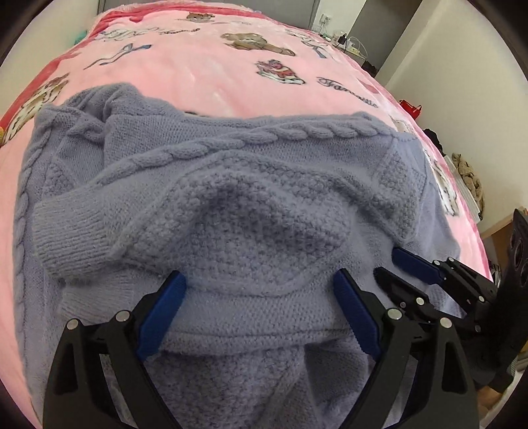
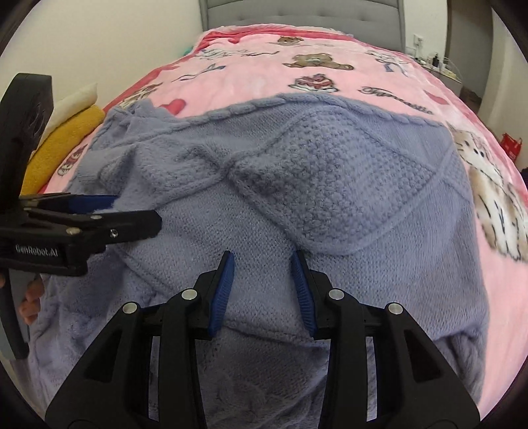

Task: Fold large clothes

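Two handheld grippers over a lavender knit sweater [image 1: 250, 204] on a bed.

The left gripper [image 1: 260, 283] has jaws wide apart, straddling a folded edge. The right gripper [image 2: 262, 260] has jaws partly apart above the knit. The sweater lies on a pink teddy-bear blanket [image 2: 330, 76]; grey headboard [image 2: 303, 13] behind.

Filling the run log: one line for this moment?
sweater part-folded on pink blanket | left gripper open | right gripper open | both over near hem

Left gripper [image 1: 259, 282]: I see the jaws spread wide, fingers level and pointing forward.
Right gripper [image 2: 262, 260]: jaws parted, narrower gap than the left.
Relative pose: right gripper just beside the left, angled toward it.
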{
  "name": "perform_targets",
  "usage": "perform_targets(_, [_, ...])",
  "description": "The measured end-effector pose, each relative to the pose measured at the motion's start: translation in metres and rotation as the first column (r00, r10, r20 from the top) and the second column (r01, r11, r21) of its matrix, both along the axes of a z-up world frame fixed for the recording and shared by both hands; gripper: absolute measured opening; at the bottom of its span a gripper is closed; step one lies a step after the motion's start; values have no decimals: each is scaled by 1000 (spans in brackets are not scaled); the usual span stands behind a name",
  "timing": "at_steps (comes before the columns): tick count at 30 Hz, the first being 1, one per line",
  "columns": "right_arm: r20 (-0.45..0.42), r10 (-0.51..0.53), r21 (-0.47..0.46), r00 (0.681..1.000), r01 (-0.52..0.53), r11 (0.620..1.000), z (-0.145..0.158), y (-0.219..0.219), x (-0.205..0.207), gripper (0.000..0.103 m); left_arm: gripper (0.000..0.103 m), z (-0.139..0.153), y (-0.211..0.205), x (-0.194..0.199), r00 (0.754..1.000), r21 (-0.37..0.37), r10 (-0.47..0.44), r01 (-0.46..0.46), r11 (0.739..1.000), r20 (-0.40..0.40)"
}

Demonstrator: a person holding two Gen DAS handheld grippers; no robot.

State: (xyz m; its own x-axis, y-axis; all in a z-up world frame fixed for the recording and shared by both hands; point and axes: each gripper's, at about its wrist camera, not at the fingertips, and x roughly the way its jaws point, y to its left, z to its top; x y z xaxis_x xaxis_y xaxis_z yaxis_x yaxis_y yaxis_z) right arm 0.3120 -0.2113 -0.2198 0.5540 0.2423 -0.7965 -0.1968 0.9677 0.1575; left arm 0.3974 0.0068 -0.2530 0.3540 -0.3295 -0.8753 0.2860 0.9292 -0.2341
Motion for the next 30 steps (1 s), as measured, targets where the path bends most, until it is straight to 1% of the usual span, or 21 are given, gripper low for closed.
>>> perform_targets(4, [21,7,-41,1000,-7,999,-4,6,0,35,90,-1,-2,0,1000,8,5,-5,1000,7])
perform_targets(7, [29,6,-26,1000,-5,1000,-1,4,2,36,92,-3,-3,-2,1000,7,-5,5,1000,28])
perform_targets(8, [33,12,5,999,-12,1000,7,0,4,41,92,-2,-3,-3,999,4,-9,9,1000,39])
perform_targets(9, [36,20,47,999,-22,999,16,-5,6,50,92,-2,-2,-4,999,-2,-10,10,1000,51])
perform_targets(10, [59,31,92,998,-36,995,27,-11,8,54,92,-1,0,-6,998,-13,-7,8,1000,63])
perform_targets(11, [117,51,120,992,-65,991,45,-18,11,59,92,-1,1,-6,998,-18,-4,5,1000,69])
perform_targets(13, [214,130,90,968,-152,984,75,-26,25,70,92,0,3,-9,997,-28,9,-6,1000,83])
perform_targets(14, [229,223,42,948,-238,970,89,-27,42,73,92,2,3,-11,996,-31,17,-14,999,91])
perform_targets(16, [201,379,-40,903,-379,925,104,-26,72,70,93,7,6,-15,992,-57,45,-39,998,116])
perform_targets(17, [167,470,-95,867,-461,883,110,-23,93,68,93,10,7,-17,990,-67,58,-50,996,126])
perform_targets(18, [130,534,-120,835,-521,845,111,-20,108,57,93,12,9,-20,988,-82,70,-59,995,139])
perform_targets(19, [84,583,-149,808,-569,809,111,-16,124,52,93,13,10,-23,986,-92,79,-66,994,149])
perform_targets(20, [-1,633,-147,774,-626,766,105,-11,144,49,93,14,10,-24,984,-96,85,-71,993,154])
perform_targets(22, [-143,679,-111,720,-693,712,90,-2,168,42,93,12,9,-25,984,-101,94,-79,992,150])
perform_targets(23, [-222,703,-96,675,-733,674,79,4,178,34,93,11,8,-24,984,-96,93,-79,992,150])
perform_targets(24, [-263,716,-112,646,-758,643,71,11,183,32,94,11,8,-24,985,-95,93,-80,992,148])
perform_targets(25, [-280,728,-108,626,-774,624,67,15,183,32,95,10,8,-24,985,-95,93,-80,992,144])
perform_targets(26, [-306,750,-80,587,-800,594,61,22,182,30,96,10,7,-22,986,-96,93,-80,992,140])
perform_targets(28, [-332,775,-64,538,-832,550,54,32,178,29,96,9,8,-20,986,-103,100,-87,991,131])
perform_targets(29, [-349,784,-95,514,-852,516,48,39,175,18,96,8,9,-19,986,-110,106,-92,990,127])
perform_targets(30, [-363,785,-114,503,-860,498,44,43,174,15,96,8,9,-19,986,-112,107,-93,989,126])
